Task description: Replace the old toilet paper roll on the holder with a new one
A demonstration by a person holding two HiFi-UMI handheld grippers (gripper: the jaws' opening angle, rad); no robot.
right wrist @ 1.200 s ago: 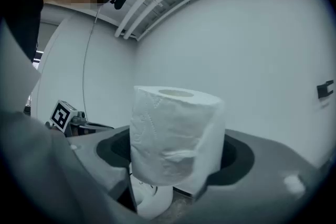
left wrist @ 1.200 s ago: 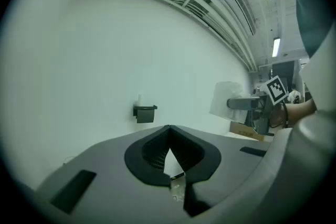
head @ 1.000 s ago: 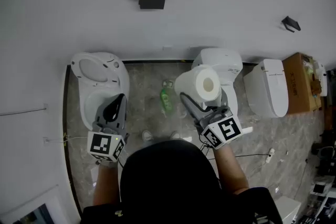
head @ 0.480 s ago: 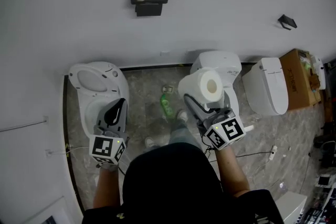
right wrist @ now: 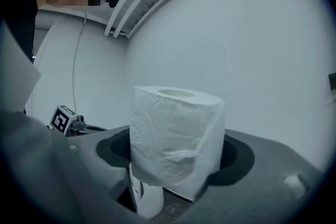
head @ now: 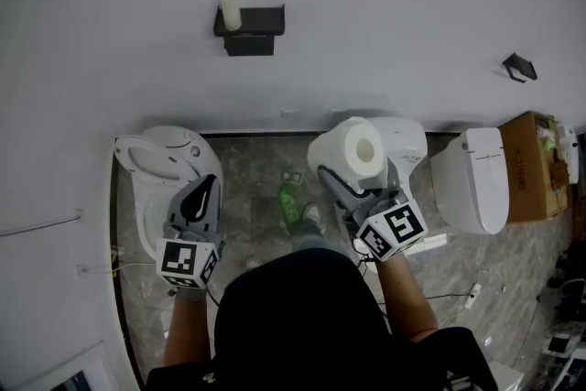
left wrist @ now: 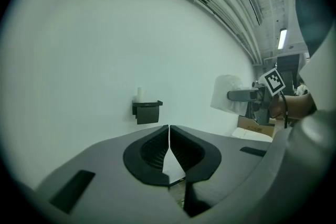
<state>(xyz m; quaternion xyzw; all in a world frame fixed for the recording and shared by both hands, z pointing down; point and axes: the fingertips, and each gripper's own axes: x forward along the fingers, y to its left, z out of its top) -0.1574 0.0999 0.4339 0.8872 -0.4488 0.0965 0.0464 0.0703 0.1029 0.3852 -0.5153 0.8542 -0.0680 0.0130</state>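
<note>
A black holder (head: 249, 28) hangs on the white wall, and the thin old roll (head: 230, 11) stands upright on its left end. In the left gripper view the holder (left wrist: 147, 111) and old roll (left wrist: 139, 94) lie straight ahead, well apart from the jaws. My left gripper (head: 197, 201) is shut and empty, its jaws meeting edge to edge (left wrist: 169, 135). My right gripper (head: 353, 164) is shut on a full white new roll (head: 352, 151), held upright between the jaws (right wrist: 176, 136). That roll (left wrist: 228, 93) also shows at the right of the left gripper view.
Below the grippers stand a left toilet (head: 156, 162) with its lid up, a middle toilet (head: 410, 142) and a right one (head: 478, 177). A green bottle (head: 289, 197) lies on the marble floor. A cardboard box (head: 529, 165) sits far right, and a second black bracket (head: 519, 66) is on the wall.
Both grippers have moved forward toward the wall with the person's step. The holder now sits further left in the head view. The right gripper still holds the new roll and the left stays shut.
</note>
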